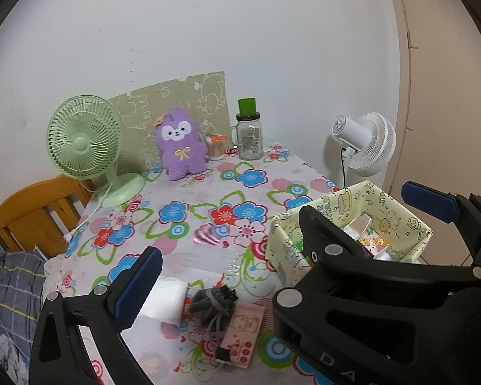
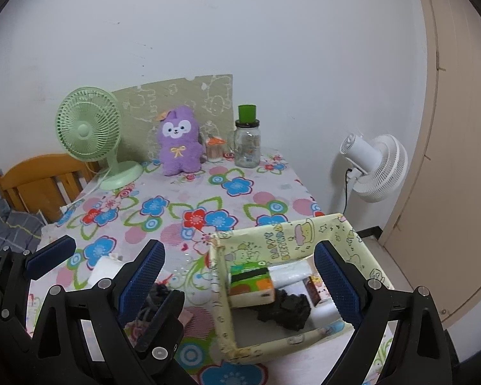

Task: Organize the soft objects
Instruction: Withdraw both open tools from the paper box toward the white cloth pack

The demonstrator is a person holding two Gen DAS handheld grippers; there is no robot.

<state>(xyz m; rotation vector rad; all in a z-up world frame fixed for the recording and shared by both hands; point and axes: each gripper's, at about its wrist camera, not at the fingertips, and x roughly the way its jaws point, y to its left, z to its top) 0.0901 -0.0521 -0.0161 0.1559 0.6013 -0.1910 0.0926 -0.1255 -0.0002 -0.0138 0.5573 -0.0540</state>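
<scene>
A pale yellow cartoon-print fabric box (image 2: pixel 291 243) stands at the table's near right and also shows in the left wrist view (image 1: pixel 397 211). Inside lie a green-orange tissue pack (image 2: pixel 251 284), a black soft item (image 2: pixel 283 311) and small packets. My right gripper (image 2: pixel 240 282) is open, its fingers straddling the box's left part, holding nothing. My left gripper (image 1: pixel 282 250) is open and empty above the table's near edge. A grey drawstring pouch (image 1: pixel 211 301), a white tissue pack (image 1: pixel 168 298) and a pink packet (image 1: pixel 243 333) lie between its fingers. A purple plush toy (image 1: pixel 179 144) sits at the back.
A green desk fan (image 1: pixel 86 144), a glass jar with a green lid (image 1: pixel 248 134) and a cotton-swab jar (image 1: pixel 215 147) stand at the back of the floral tablecloth (image 1: pixel 208 199). A white fan (image 1: pixel 365 144) stands right of the table. A wooden chair (image 1: pixel 35 211) is left.
</scene>
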